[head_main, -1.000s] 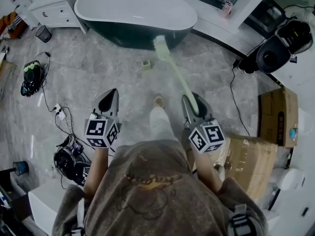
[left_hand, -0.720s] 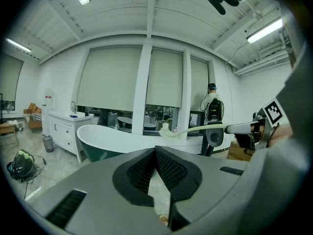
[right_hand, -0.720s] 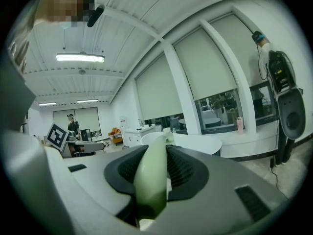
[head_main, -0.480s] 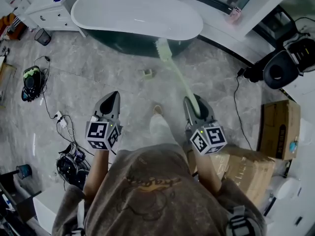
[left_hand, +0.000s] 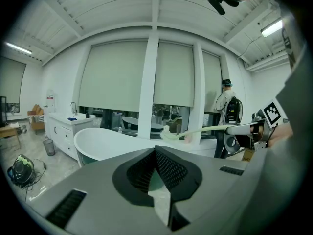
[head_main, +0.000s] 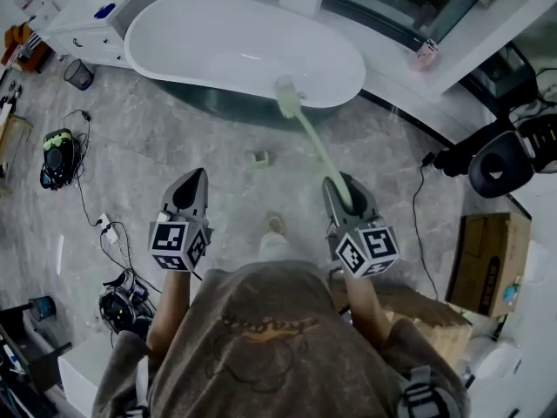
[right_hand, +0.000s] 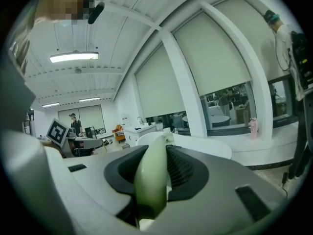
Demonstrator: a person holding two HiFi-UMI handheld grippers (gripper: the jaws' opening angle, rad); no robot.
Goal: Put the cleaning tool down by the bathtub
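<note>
A long pale-green cleaning brush (head_main: 313, 146) runs from my right gripper (head_main: 341, 185) forward, its white head (head_main: 286, 94) over the near rim of the white bathtub (head_main: 244, 46). The right gripper is shut on the brush handle (right_hand: 152, 180), which fills the gap between the jaws. My left gripper (head_main: 190, 190) is held level beside it, its jaws closed together with nothing in them (left_hand: 157, 177). In the left gripper view the brush (left_hand: 195, 130) crosses in front of the tub (left_hand: 107, 143).
A small pale object (head_main: 259, 157) lies on the grey floor before the tub. Cables and a power strip (head_main: 106, 225) and a green-black device (head_main: 57, 146) lie at left. A cardboard box (head_main: 487, 264) and black chair (head_main: 500, 162) stand right. A white vanity (head_main: 87, 24) sits left of the tub.
The person has stepped nearer the bathtub. The brush head, a second ago over the tub's dark side, now sits over its rim. Both grippers keep their grip and spacing.
</note>
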